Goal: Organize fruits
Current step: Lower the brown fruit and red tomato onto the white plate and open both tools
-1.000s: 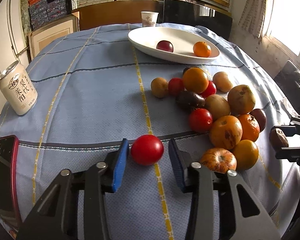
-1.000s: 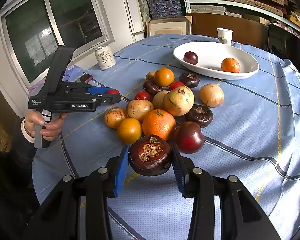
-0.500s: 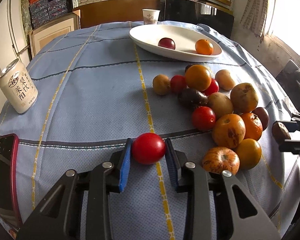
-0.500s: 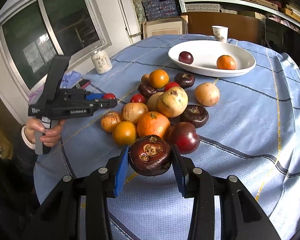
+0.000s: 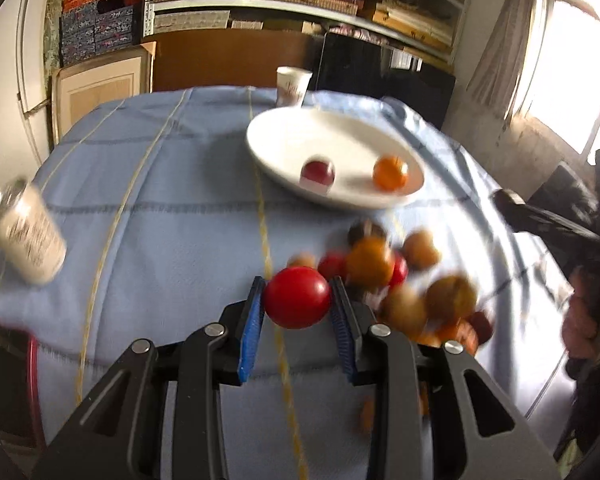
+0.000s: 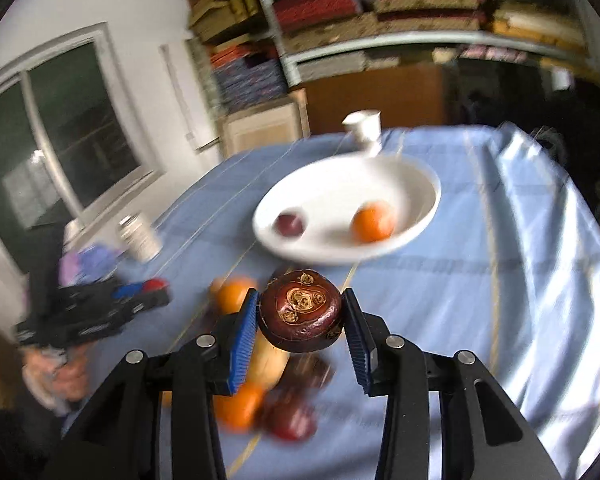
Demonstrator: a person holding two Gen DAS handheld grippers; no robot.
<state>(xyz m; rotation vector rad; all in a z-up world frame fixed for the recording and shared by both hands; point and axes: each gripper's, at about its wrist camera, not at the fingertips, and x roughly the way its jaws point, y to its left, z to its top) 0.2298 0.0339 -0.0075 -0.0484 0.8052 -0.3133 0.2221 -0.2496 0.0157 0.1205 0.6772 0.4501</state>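
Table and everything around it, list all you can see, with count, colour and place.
red tomato: one, red, clamped in left tool
mangosteen: one, dark maroon, clamped in right tool
bowl: one, white, far side of table
plum: one, dark red, in bowl
orange: one, orange, in bowl
loose fruit pile: blurred, uncountable; orange, red, brown; before bowl
can: one, white, table's left edge
paper cup: one, white, behind bowl
tablecloth: one, blue, covering table
left tool: shut
right tool: shut

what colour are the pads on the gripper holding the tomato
Blue pads, clearest in the left wrist view, beside the red tomato.
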